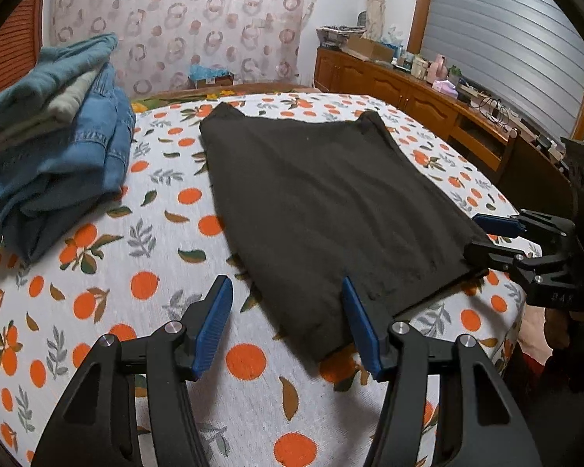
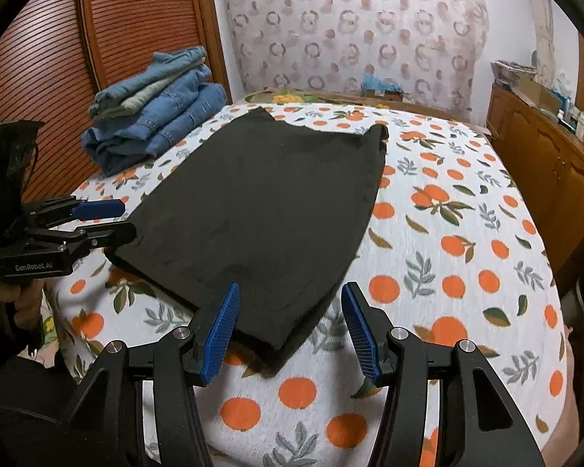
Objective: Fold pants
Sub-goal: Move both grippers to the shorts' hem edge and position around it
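Both hand-held grippers, left [image 1: 288, 321] and right [image 2: 290, 325], gape wide at the black pants' [image 1: 323, 202] near corners; pinch both layers evenly.

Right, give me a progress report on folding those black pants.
Done: the black pants lie flat on the orange-print bed sheet, apparently already doubled over. A folded denim stack sits apart, beside them. In hand: nothing; the left hand-held gripper and right hand-held gripper are open at the near edge corners. Left: probably grasping that edge and folding it toward the far end.
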A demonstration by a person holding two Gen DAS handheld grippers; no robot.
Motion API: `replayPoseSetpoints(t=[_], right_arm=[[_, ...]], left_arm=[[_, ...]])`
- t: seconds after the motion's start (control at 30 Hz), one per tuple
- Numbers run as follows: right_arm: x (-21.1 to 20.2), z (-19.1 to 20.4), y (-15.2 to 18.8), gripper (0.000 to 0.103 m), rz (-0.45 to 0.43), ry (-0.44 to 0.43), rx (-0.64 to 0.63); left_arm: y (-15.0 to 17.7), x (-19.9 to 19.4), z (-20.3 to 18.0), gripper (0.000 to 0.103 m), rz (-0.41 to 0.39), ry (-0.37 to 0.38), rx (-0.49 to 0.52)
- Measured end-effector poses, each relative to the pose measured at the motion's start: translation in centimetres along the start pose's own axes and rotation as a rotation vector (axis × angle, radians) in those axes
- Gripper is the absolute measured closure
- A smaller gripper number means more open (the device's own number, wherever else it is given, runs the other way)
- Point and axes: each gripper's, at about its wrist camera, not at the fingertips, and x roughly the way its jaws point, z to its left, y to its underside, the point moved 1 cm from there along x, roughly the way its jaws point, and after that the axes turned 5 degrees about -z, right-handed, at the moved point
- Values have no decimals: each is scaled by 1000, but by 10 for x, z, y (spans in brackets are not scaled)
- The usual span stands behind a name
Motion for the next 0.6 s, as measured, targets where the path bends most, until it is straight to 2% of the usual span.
replayPoseSetpoints(t=[0.47, 0.6], right_arm=[[-1, 3, 12, 47, 18, -12, 14], [0, 6, 12, 55, 16, -22, 14]], left_arm=[[10, 3, -4, 44, 10, 17, -2], [11, 0, -3, 52, 5, 47, -16]])
